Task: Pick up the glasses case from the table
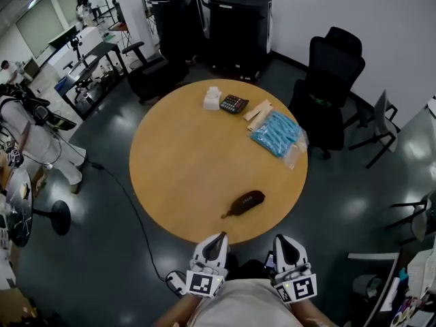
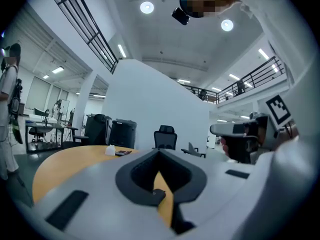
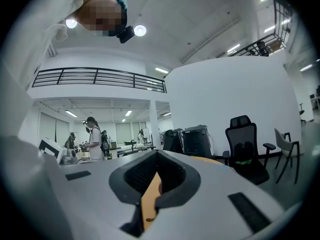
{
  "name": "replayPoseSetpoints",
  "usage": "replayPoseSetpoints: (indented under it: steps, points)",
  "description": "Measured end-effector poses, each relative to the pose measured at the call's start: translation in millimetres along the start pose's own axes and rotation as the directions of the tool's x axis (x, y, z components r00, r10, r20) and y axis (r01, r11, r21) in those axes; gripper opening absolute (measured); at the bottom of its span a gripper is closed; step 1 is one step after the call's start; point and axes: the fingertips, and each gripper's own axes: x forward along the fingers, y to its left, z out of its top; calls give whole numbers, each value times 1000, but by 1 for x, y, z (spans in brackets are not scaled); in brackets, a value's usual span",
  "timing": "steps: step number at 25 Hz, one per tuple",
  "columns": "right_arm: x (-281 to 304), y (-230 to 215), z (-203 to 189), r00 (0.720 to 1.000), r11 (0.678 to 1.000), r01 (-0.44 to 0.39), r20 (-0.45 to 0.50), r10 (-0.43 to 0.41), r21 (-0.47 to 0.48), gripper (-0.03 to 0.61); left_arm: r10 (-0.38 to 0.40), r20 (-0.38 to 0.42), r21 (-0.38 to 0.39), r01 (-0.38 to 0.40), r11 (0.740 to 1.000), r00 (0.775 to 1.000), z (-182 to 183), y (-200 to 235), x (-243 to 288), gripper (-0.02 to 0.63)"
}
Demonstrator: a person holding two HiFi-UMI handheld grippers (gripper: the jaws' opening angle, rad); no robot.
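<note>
The glasses case [image 1: 246, 201] is dark and oblong. It lies on the round wooden table [image 1: 184, 162], near the edge closest to me. Both grippers hover just off that edge, side by side and pointing at the table. My left gripper [image 1: 219, 238] is below and left of the case, with its jaws together and nothing between them. My right gripper [image 1: 282, 240] is below and right of the case, and its jaws look shut and empty as well. In each gripper view the pale jaws [image 2: 159, 179] [image 3: 156, 181] fill the lower half, and only a thin strip of tabletop shows through.
At the table's far side lie a calculator [image 1: 234, 103], a small white box [image 1: 212, 99], beige strips [image 1: 257, 112] and a blue packet [image 1: 277, 133]. Black office chairs [image 1: 332, 90] stand at the right and tall black bins [image 1: 238, 26] behind. A cable [image 1: 129, 199] crosses the floor at the left, near a person [image 1: 27, 135].
</note>
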Motion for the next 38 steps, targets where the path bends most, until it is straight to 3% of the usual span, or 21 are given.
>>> replayPoseSetpoints:
  steps: [5,9,11,13,17,19,21,27,29,33,38]
  points:
    - [36,-14,5,1000,1000,10,-15,-10,9,15,-31,-31,-24,31,999,999,-1,10,39,6]
    - [54,-25,13,1000,1000,-13,-6,13,-1,15,-61,-109,-10,60,998,992,-16,12,67,6]
    - [60,-35,14,1000,1000,-15,-11,15,8,15,-115,-175,31,122,992,978,-33,8,84,6]
    - [65,-42,13,1000,1000,-18,-9,18,12,15,-175,-277,49,196,979,945,-58,4,102,6]
    - [72,-54,5,1000,999,-18,-11,18,34,15,-233,-507,57,302,952,830,-120,-1,134,25]
    - [73,-60,-1,1000,998,-12,-24,13,54,15,-237,-616,59,343,937,751,-149,-3,151,125]
    - [75,-66,-4,999,998,-12,-35,14,63,15,-228,-706,55,373,926,670,-177,-2,170,174]
    - [79,-85,-14,999,996,6,-54,-1,89,15,-155,-887,62,446,893,434,-259,9,217,289]
    - [81,-92,-17,998,995,12,-62,-6,96,15,-137,-920,57,472,880,367,-277,9,223,308]
    - [86,-105,-20,997,994,22,-80,-13,110,15,-154,-947,10,505,863,282,-294,-1,223,321]
    - [90,-109,-26,996,992,21,-92,-9,125,15,-140,-966,1,547,837,216,-315,-7,224,333]
